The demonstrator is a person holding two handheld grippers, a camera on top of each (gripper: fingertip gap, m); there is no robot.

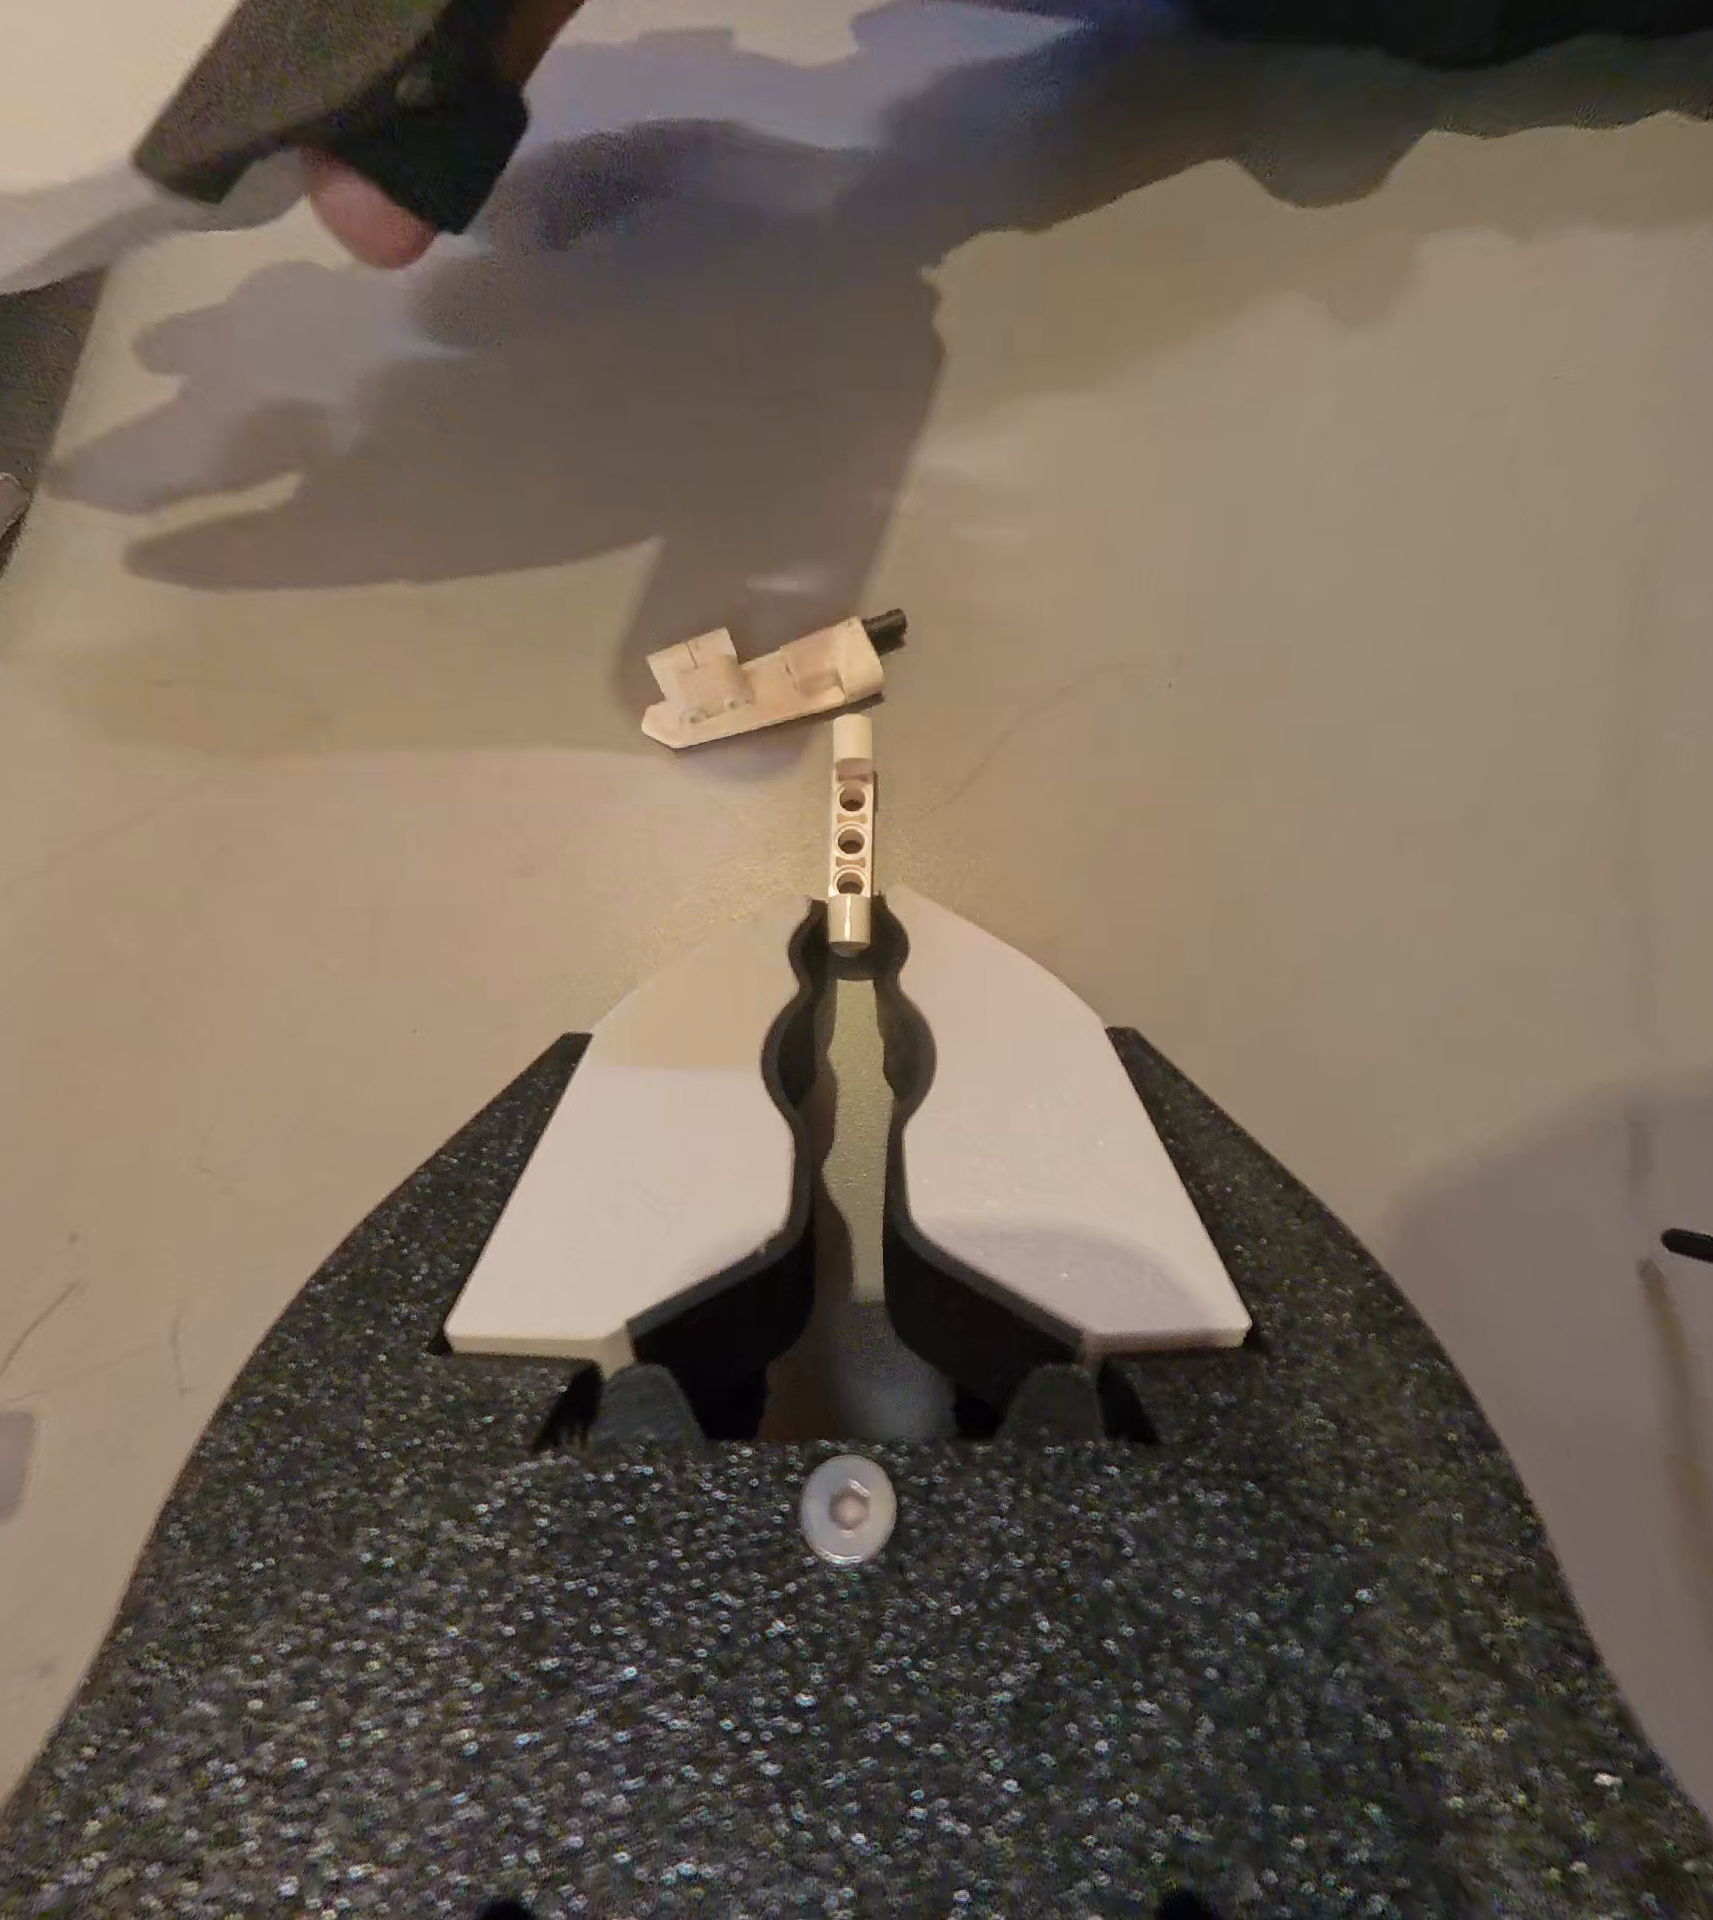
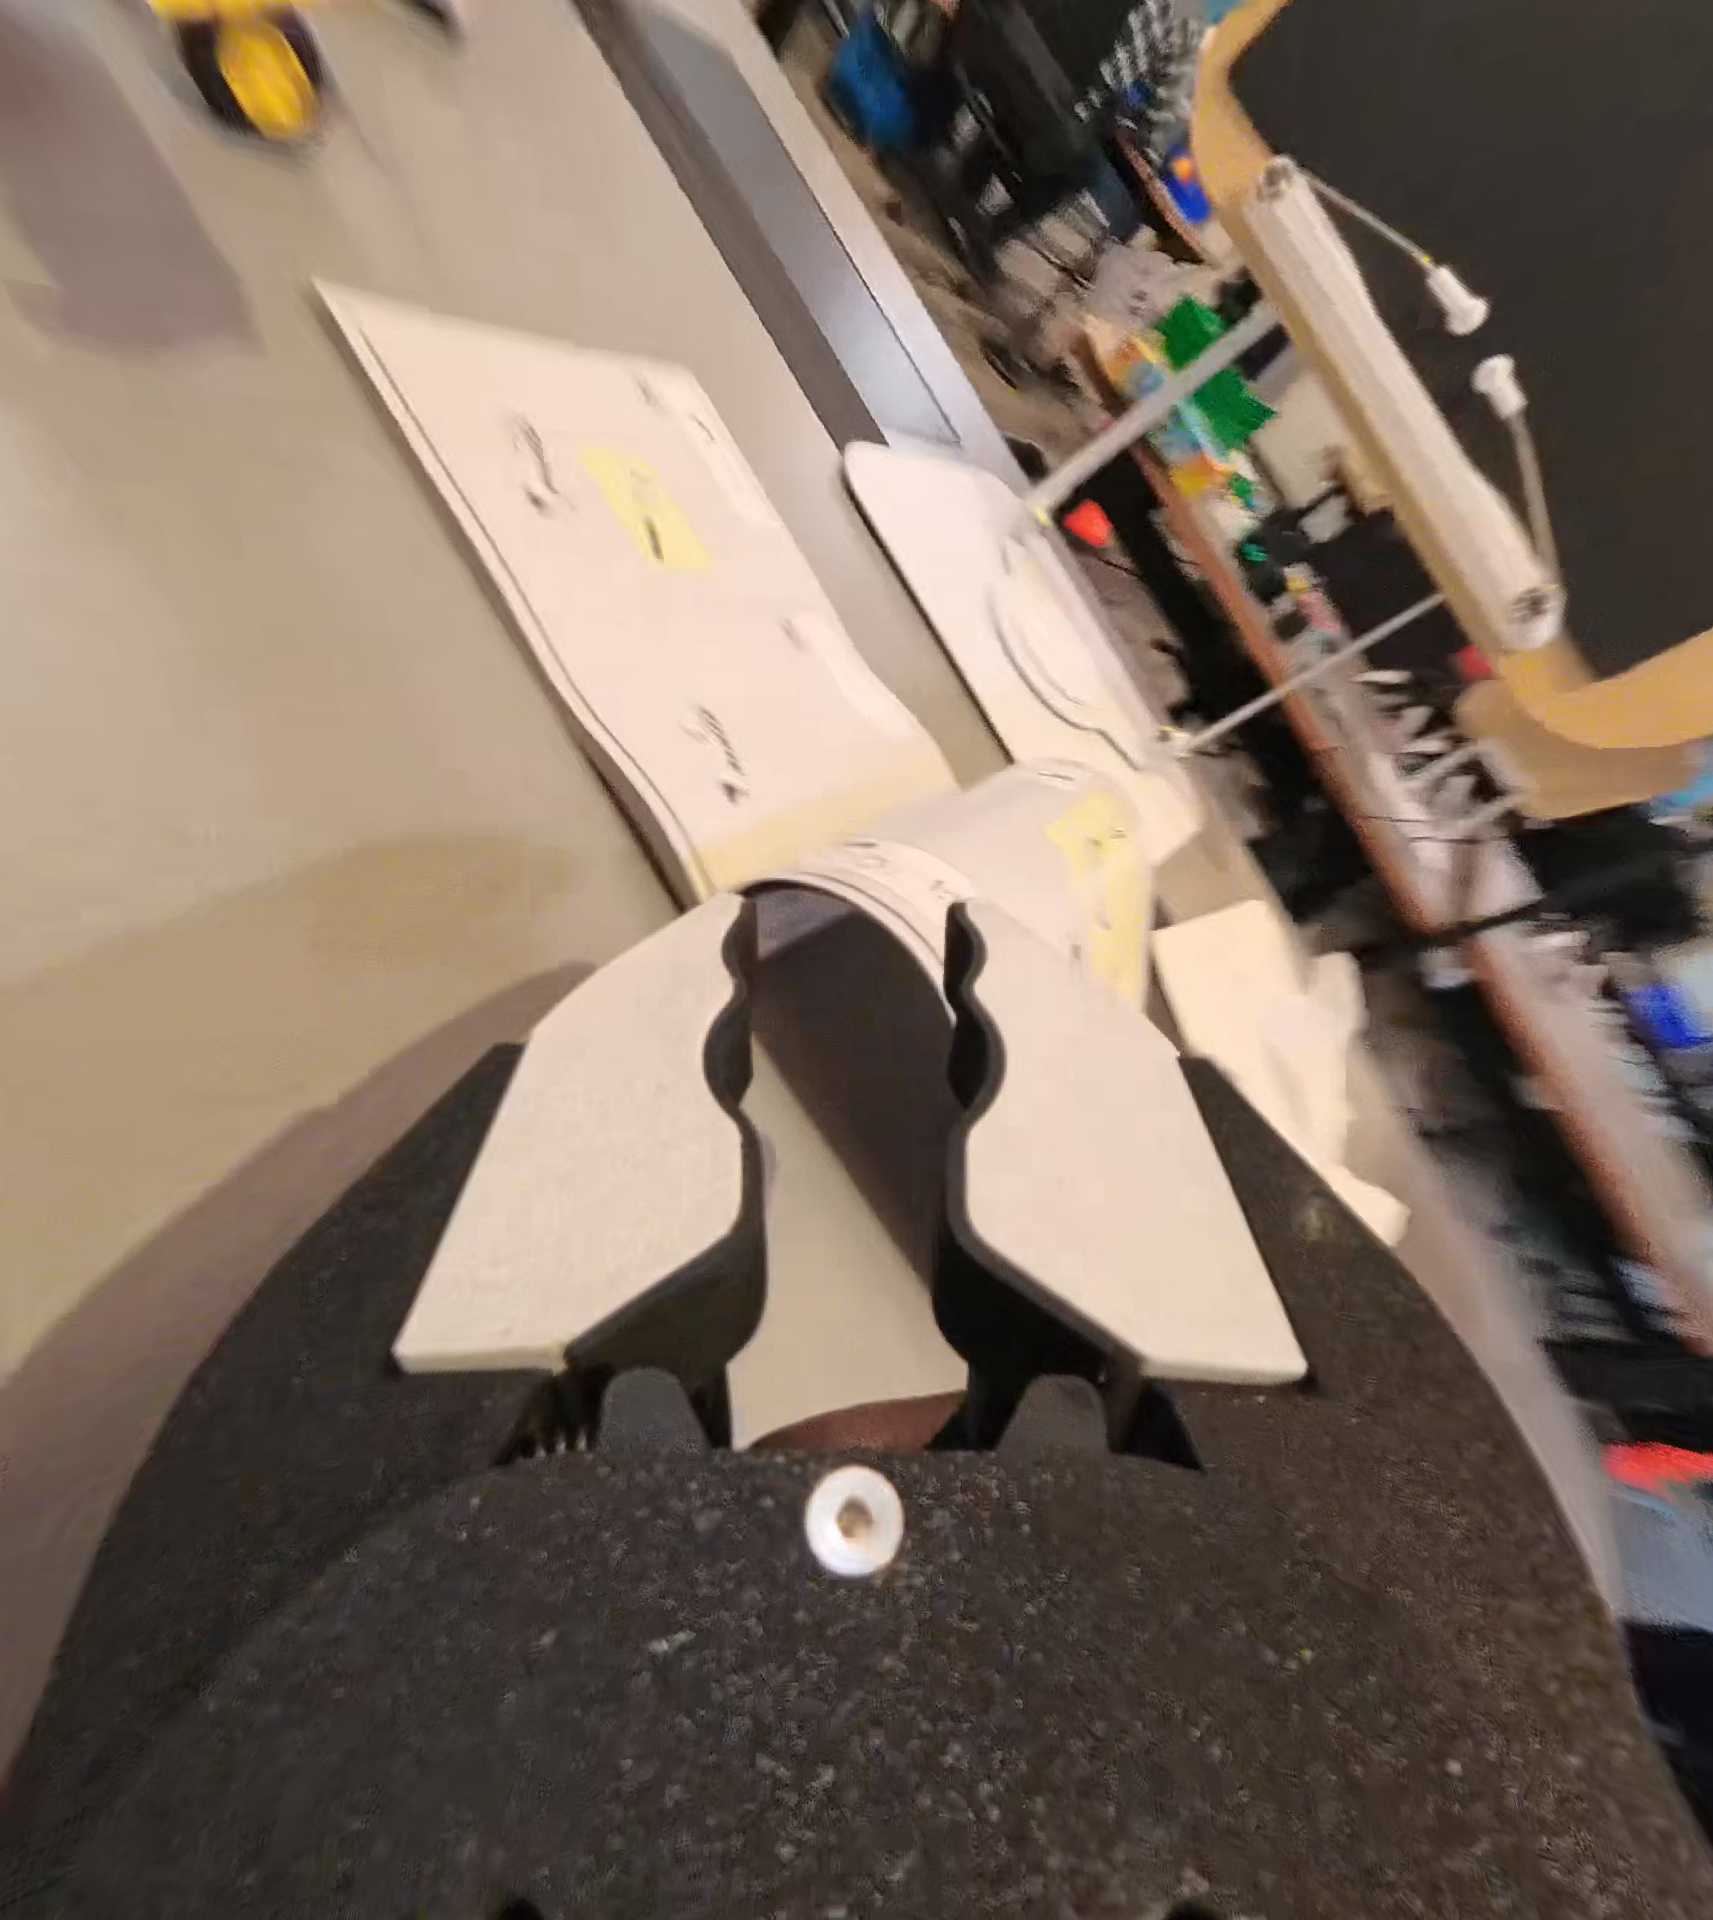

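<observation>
The left tongs [image 1: 847, 920] pinch one white beam with three holes [image 1: 851, 836] by its end. One white block piece [image 1: 769, 681] lies at 11 o'clock on the surface [image 1: 1351, 727]. The right tongs [image 2: 847, 935] gape, bare, near one open booklet [image 2: 644, 582].

The left gripper [image 1: 849, 928] is reaching level over the table, its fingertips [image 1: 919, 935] nearly together, pinching the near end of a small white pin. The right gripper [image 2: 847, 925] is tilting sideways with its fingers [image 2: 623, 1049] standing apart, gripping nothing.
</observation>
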